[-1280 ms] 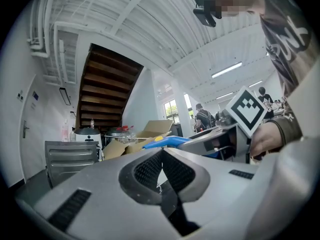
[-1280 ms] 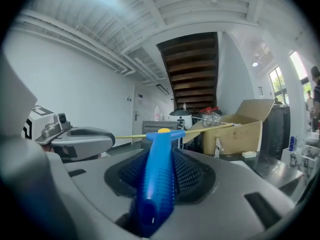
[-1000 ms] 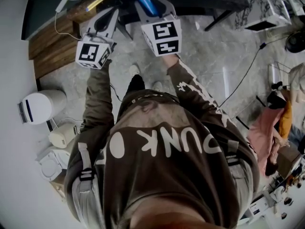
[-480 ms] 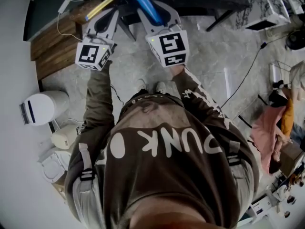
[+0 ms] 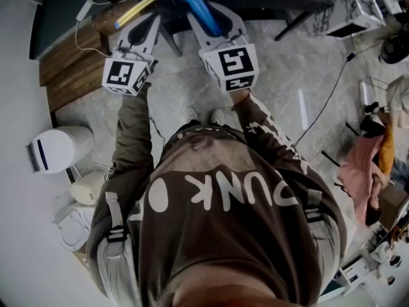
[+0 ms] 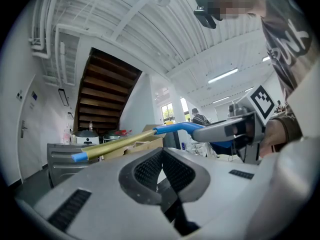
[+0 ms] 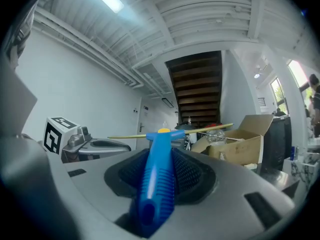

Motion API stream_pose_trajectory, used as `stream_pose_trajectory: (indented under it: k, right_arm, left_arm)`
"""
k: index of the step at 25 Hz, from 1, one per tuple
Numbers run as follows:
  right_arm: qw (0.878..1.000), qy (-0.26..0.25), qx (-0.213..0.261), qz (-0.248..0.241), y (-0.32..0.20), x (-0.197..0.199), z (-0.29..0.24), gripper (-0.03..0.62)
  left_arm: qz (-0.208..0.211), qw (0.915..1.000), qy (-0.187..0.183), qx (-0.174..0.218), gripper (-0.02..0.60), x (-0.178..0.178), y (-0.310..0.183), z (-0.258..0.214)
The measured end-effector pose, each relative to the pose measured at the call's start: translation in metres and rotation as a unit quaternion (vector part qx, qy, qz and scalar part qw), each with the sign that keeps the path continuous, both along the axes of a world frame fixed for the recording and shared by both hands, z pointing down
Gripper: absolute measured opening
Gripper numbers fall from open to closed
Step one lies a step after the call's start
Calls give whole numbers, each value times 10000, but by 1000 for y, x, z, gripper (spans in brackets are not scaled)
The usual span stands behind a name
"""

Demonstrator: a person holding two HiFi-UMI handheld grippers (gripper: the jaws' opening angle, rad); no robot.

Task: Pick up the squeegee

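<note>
Right gripper view puts the blue ribbed plastic squeegee dead centre. Its handle runs straight out between the 2 black pads of the right tool. The pads press on it from both sides, so that tool is holding it by the handle. At the far end its thin yellow blade bar lies crosswise and roughly level, up in the air with the room behind it.

From the head view the squeegee sticks forward out of the right tool, and the yellow bar slants off to the left, ahead of the tips of the left tool. In the left gripper view that tool's 2 pads are drawn narrow, tips together, with nothing between them. The bar passes beyond them in that view.

Each tool carries a white marker cube with black squares at the person's end. The sleeves of a brown shirt with white lettering reach up to both cubes.

Further out, a dark wooden staircase climbs the far wall and an open cardboard box stands to the right of it. Underfoot is a grey stone floor with a black cable trailing across it. Brown wooden planks lie to the person's left, and a white round bin stands near the wall.
</note>
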State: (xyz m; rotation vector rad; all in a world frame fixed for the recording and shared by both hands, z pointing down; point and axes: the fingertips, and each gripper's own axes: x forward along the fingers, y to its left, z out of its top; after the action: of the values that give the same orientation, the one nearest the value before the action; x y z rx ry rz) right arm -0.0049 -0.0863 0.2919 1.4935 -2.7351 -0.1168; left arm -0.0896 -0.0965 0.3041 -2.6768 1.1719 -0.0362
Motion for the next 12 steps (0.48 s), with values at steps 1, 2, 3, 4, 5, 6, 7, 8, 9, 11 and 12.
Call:
stream_pose_trajectory:
  k: [1, 2, 3, 4, 5, 6, 7, 8, 9, 11, 12]
  right_arm:
    - [10000, 0, 6, 1, 1, 0, 0, 150]
    - [10000, 0, 8, 2, 2, 0, 0, 150]
    - [10000, 1, 8, 5, 4, -1, 0, 150]
    - [10000, 2, 5, 8, 5, -2, 0, 150]
    - [10000, 3, -3, 10, 6, -2, 0, 150]
    - [10000, 4, -13, 10, 7, -3, 0, 150]
    - [10000, 4, -21, 10, 7, -3, 1, 150]
    - [10000, 4, -25, 9, 8, -3, 1, 150]
    - [10000, 1, -21, 6, 9, -3, 1, 150]
    - [10000, -6, -4, -4, 10, -4, 1, 150]
    - [10000, -10, 0, -7, 10, -4, 2, 150]
  left_arm:
    - [4, 10000, 19, 0, 2, 0, 1, -1]
    - [7, 10000, 37, -2, 2, -1, 2, -2]
    - [13, 10000, 40, 4, 2, -1, 3, -2]
    - [22, 10000, 32, 14, 2, -2, 4, -2]
    - [29, 10000, 23, 21, 2, -3, 5, -1]
    - [32, 10000, 16, 24, 2, -4, 6, -1]
    - [32, 10000, 13, 24, 2, -4, 7, -1]
    - [32, 10000, 15, 23, 2, -4, 8, -1]
    - [32, 10000, 18, 21, 2, -4, 8, -1]
    - [32, 10000, 16, 25, 2, -5, 10, 0]
    - [34, 10000, 9, 30, 2, -5, 10, 0]
